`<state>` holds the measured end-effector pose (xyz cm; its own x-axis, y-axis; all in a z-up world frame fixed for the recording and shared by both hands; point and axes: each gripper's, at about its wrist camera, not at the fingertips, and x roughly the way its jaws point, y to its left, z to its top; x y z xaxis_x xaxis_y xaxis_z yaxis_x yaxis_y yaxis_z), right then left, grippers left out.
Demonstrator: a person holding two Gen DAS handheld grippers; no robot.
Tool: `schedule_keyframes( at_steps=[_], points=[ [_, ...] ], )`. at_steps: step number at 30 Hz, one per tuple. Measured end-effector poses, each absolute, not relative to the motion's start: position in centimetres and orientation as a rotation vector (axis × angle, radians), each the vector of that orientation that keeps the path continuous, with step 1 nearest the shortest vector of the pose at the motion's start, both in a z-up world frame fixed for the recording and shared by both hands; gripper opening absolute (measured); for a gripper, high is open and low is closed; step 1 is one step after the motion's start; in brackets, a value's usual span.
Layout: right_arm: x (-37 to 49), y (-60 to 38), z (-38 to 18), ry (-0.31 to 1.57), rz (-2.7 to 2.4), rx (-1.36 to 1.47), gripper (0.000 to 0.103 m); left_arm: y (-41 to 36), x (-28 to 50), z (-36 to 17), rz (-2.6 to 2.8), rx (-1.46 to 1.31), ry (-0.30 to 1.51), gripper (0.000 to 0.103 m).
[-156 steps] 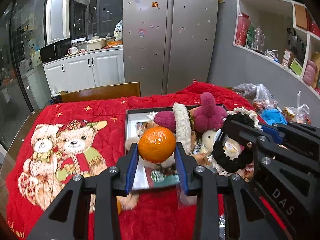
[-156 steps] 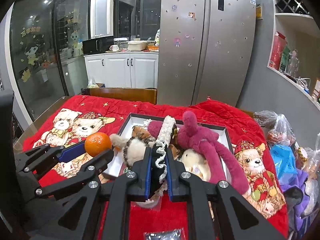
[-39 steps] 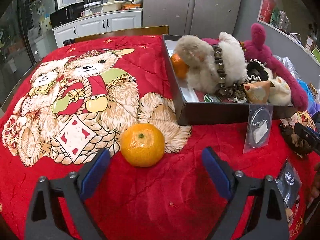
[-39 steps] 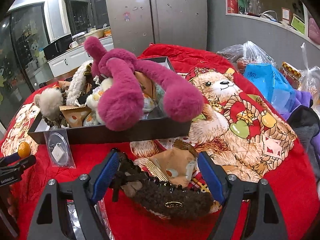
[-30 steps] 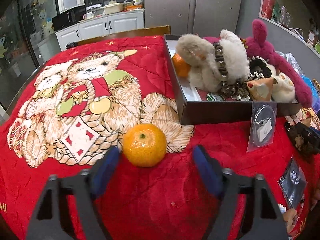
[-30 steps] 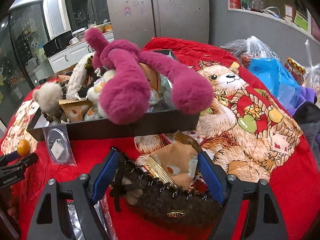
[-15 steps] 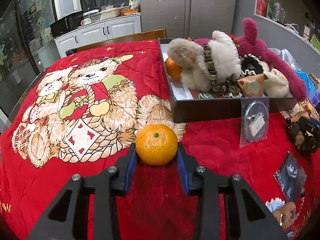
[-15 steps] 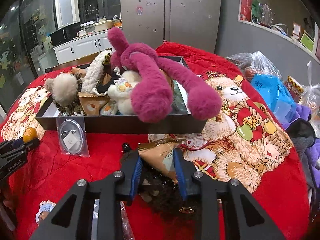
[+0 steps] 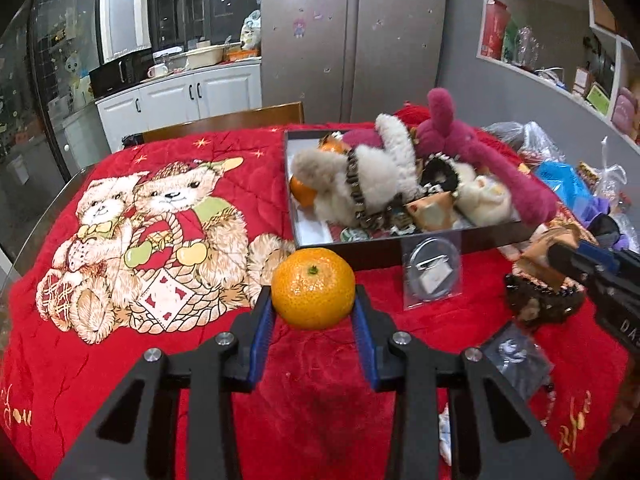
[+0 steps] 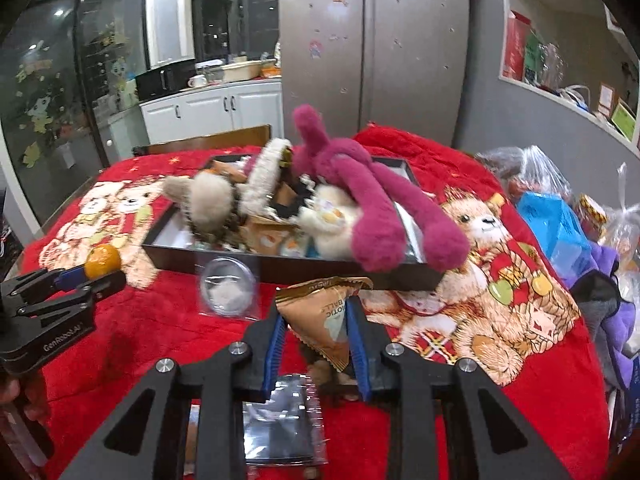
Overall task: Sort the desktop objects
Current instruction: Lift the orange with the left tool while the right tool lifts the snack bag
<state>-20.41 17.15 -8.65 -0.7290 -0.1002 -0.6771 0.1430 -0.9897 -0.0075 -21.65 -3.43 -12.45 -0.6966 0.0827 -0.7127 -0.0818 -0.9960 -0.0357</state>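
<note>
Left gripper (image 9: pixel 314 312): my pads are closed snug on the orange (image 9: pixel 313 288), one on each side. A second ago the fingers stood wide apart with the fruit lying loose on the red blanket (image 9: pixel 120 336); now I have it gripped and lifted clear of the cloth.

Right gripper (image 10: pixel 316 330): closed on the brown snack packet (image 10: pixel 326 316), which stands up between my pads. A moment back it lay flat with the jaws spread around it, so this pick is also made.

Under the packet: a dark fuzzy hair clip (image 9: pixel 540 300) hangs or sits just below it; I cannot tell whether it is caught in the grip or only resting beneath.

Box (image 9: pixel 400 246): the dark tray lies just beyond both grippers, crowded with a pink plush toy (image 10: pixel 360 184), a cream plush (image 9: pixel 360 184) and another orange (image 9: pixel 304 192) in its near-left corner.

Still on the blanket: a clear bagged badge (image 9: pixel 432 272) leaning on the box front, and a small silvery packet (image 10: pixel 284 420) below my right fingers.

What this means: both hands are loaded, so I judge the next step is carrying each item over the box rim and letting go.

Caution: the box is piled high; the orange may roll off the plush, so the bare left corner looks safest.
</note>
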Motion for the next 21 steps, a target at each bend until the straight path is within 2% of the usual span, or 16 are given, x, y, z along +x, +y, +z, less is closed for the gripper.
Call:
schedule_keyframes(
  at_steps=[21],
  points=[
    [-17.9,13.1,-4.6,0.139,-2.762,0.96,0.03,-1.0,-19.6,-7.9,2.831,-1.078,-0.03,0.038]
  ],
)
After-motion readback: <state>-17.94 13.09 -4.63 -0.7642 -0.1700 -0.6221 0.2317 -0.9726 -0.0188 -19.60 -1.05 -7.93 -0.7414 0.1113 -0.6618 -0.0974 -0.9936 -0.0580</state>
